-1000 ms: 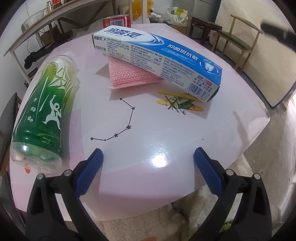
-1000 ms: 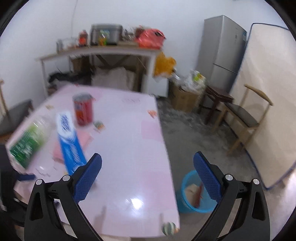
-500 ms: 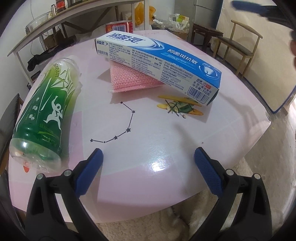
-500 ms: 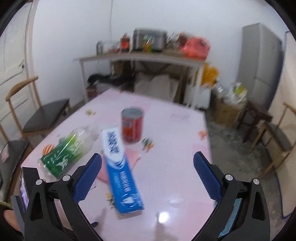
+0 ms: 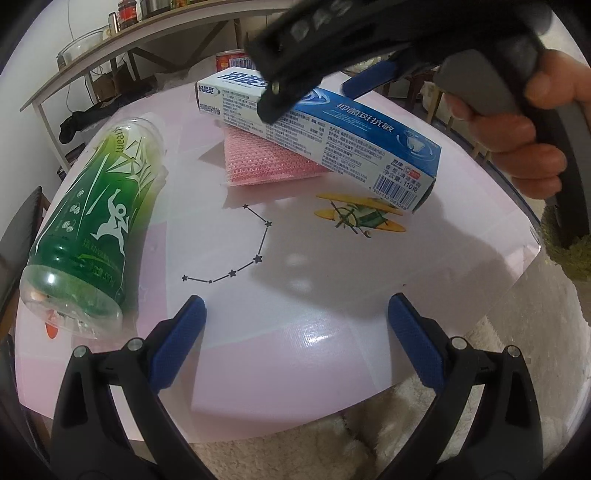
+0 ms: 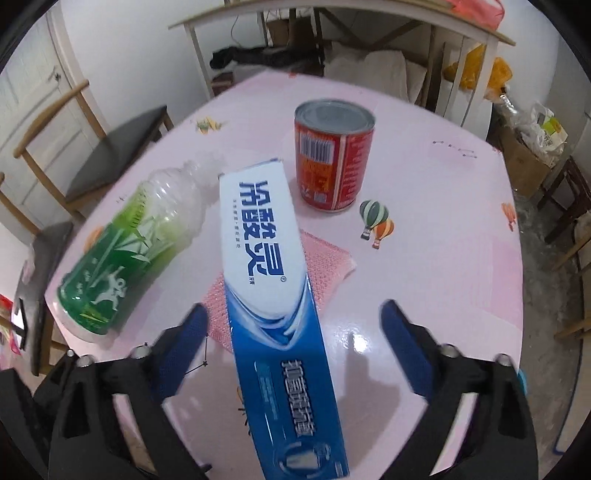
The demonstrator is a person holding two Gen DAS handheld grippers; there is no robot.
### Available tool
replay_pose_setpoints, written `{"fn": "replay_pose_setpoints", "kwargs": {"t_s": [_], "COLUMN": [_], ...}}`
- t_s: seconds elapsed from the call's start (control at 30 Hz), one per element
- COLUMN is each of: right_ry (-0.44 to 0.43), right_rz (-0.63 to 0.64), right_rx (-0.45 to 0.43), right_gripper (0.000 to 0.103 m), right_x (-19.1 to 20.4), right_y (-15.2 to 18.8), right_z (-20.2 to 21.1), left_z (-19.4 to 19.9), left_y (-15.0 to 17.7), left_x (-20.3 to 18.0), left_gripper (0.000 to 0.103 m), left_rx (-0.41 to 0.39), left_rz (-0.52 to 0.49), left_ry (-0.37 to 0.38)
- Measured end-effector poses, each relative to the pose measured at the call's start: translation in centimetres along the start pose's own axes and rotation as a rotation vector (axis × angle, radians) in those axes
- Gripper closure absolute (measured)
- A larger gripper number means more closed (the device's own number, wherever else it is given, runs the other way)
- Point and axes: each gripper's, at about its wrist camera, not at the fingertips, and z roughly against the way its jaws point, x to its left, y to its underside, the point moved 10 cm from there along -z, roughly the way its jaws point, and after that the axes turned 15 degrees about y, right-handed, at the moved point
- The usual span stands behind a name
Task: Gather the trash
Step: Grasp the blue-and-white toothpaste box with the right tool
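A blue-and-white toothpaste box (image 5: 332, 136) lies on the pink table (image 5: 314, 295), resting on a pink mesh pad (image 5: 266, 164). An empty green bottle (image 5: 96, 221) lies on its side at the left. A red can (image 6: 334, 155) stands behind the box. My right gripper (image 6: 291, 332) is open and hovers over the near half of the box (image 6: 273, 295), jaws on either side of it and apart from it. It also shows in the left wrist view (image 5: 328, 70), above the box. My left gripper (image 5: 295, 339) is open and empty over the table's near edge.
Wooden chairs (image 6: 85, 147) stand left of the table. A shelf table (image 6: 332, 22) with clutter stands behind it. A cardboard box (image 6: 524, 147) and bags lie on the floor at the right. A pale fluffy rug (image 5: 369, 454) lies below the table's edge.
My right gripper has swung from facing the room and come down over the toothpaste box, entering the left wrist view. My left gripper has hardly moved.
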Motion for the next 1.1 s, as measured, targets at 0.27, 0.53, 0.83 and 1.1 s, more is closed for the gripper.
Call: {"fn": "replay_pose_setpoints", "kwargs": {"t_s": [0.27,0.53,0.83,1.1], "right_ry": [0.027,0.041,0.115,0.059], "right_rz": [0.017,-0.061,-0.247,-0.408], "right_rx": [0.026,-0.032,-0.038,-0.002], "right_gripper": [0.054,0.056,0.056,0.056], "right_x": [-0.2,-2.3,-7.8,-10.6], "right_y": [1.0,1.9,7.1,10.7], "right_z": [0.2,3.2,5.1,3.6], "left_z": [0.2,0.4,2.7,3.0], "left_y": [0.1,0.3,-1.1,-6.1], "left_x": [-0.2,-0.5,-2.1,-1.4], "left_gripper": [0.007,0.007,0.007,0.008], "left_rx": [-0.008,-0.003,-0.102,-0.143], "left_rz": [0.0,-0.002,-0.059,-0.036], "left_ry": [-0.002,0.002,0.02,0.002]}}
